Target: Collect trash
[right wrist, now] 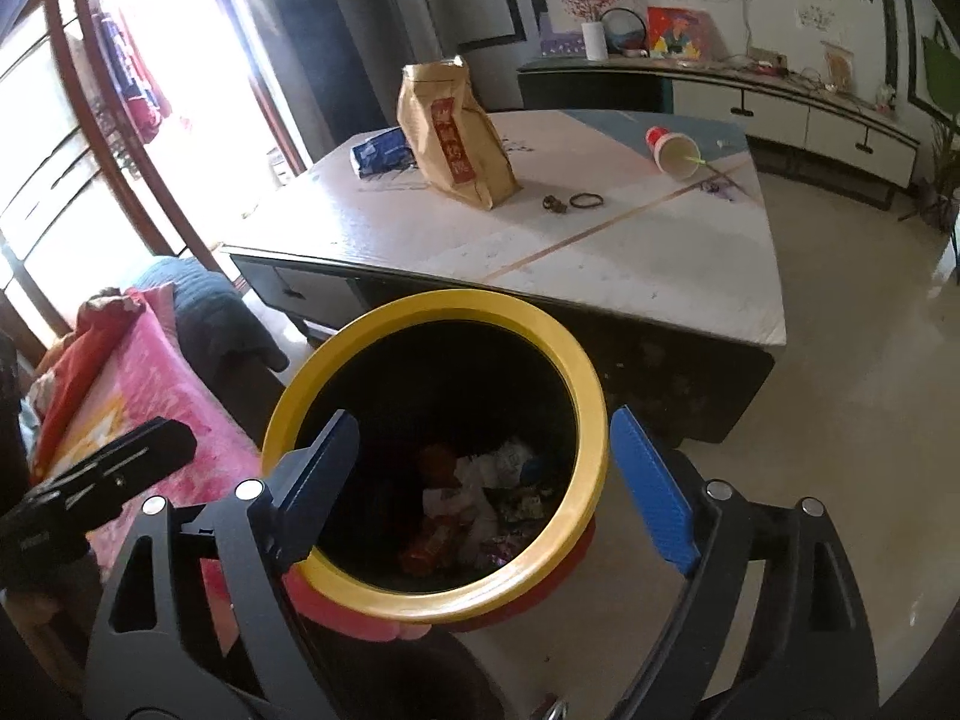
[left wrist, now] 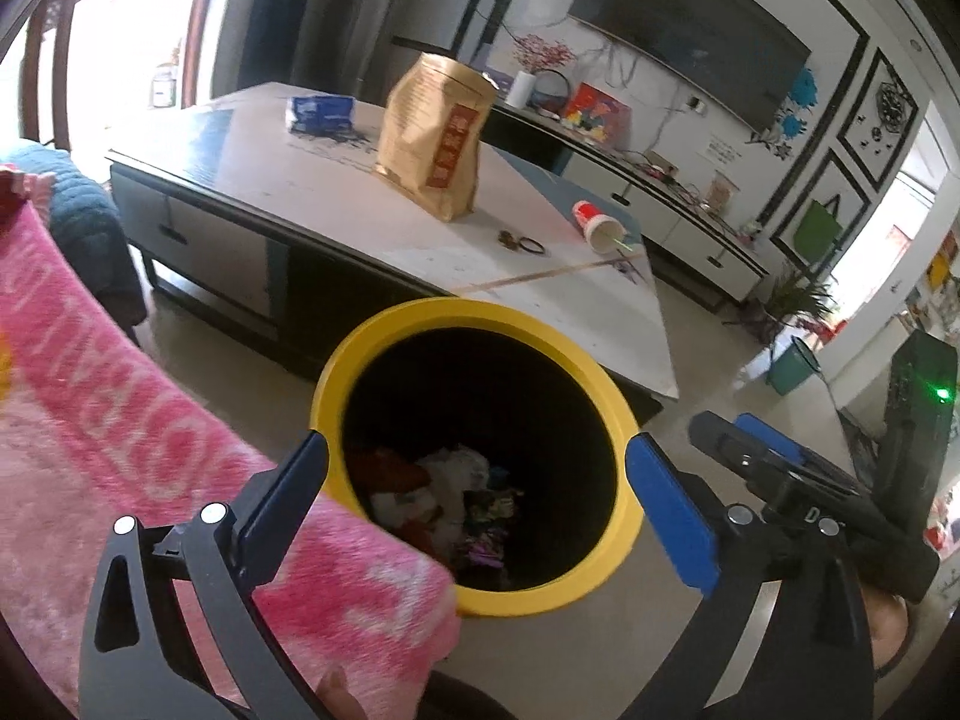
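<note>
We see both grippers, left [left wrist: 477, 489] and right [right wrist: 480, 474], spread wide and empty over the yellow-rimmed bin [left wrist: 624, 516] at lower centre. Trash [right wrist: 474, 516] lies at the bin's bottom, framed between the fingers, well below them. Bag [left wrist: 435, 141] and cup [left wrist: 597, 225] sit on the table [left wrist: 336, 204] above.

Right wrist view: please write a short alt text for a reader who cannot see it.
The open right gripper, holding nothing, points down into a round yellow-rimmed trash bin with crumpled wrappers at its bottom. Behind it, a low white-topped table carries a standing brown paper bag, a tipped red-and-white paper cup and a blue packet.
</note>
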Demonstrator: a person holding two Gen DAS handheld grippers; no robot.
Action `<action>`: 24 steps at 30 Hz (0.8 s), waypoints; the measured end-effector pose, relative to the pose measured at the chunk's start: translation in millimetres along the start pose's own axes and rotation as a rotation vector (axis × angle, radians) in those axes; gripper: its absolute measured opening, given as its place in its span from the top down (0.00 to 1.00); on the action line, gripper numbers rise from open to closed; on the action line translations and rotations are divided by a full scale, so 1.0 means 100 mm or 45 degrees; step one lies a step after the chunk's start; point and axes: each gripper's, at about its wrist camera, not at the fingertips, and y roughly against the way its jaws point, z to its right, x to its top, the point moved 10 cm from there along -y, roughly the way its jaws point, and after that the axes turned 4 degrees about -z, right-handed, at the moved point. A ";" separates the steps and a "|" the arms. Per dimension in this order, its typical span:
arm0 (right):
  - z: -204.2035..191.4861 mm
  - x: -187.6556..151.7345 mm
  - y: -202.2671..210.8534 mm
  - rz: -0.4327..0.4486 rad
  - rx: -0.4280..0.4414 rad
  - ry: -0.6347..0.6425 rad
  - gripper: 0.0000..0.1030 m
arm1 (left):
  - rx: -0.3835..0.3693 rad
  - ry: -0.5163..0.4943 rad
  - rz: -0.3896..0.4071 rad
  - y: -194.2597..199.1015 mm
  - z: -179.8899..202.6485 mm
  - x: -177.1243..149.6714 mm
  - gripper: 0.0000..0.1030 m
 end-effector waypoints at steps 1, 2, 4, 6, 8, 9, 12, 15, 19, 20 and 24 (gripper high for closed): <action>-0.02 0.01 0.02 0.014 -0.001 0.006 0.21 | 0.013 0.004 0.010 0.05 -0.03 0.01 0.06; -0.05 0.02 0.06 0.034 0.005 0.011 0.20 | 0.024 0.009 0.019 0.09 -0.05 0.01 0.06; -0.09 0.04 0.12 0.059 0.007 0.026 0.16 | 0.044 0.022 0.042 0.19 -0.11 0.01 0.06; -0.14 0.07 0.19 0.099 -0.006 0.043 0.11 | 0.067 0.034 0.063 0.29 -0.17 0.01 0.06; -0.21 0.07 0.26 0.127 0.001 0.064 0.11 | 0.089 0.041 0.087 0.40 -0.23 0.00 0.06; -0.25 0.07 0.29 0.135 0.004 0.077 0.11 | 0.096 0.045 0.095 0.44 -0.25 -0.01 0.06; -0.39 0.05 0.36 0.167 0.007 0.117 0.11 | 0.124 0.070 0.127 0.60 -0.35 -0.04 0.06; -0.54 0.02 0.42 0.188 0.010 0.152 0.11 | 0.162 0.081 0.170 0.76 -0.46 -0.05 0.06; -0.73 -0.08 0.50 0.211 0.033 0.187 0.11 | 0.188 0.112 0.214 1.00 -0.61 -0.14 0.06; -0.79 -0.11 0.52 0.217 0.041 0.196 0.11 | 0.192 0.116 0.222 1.04 -0.64 -0.15 0.06; -0.96 -0.22 0.55 0.223 0.069 0.223 0.11 | 0.242 0.127 0.279 1.28 -0.80 -0.26 0.06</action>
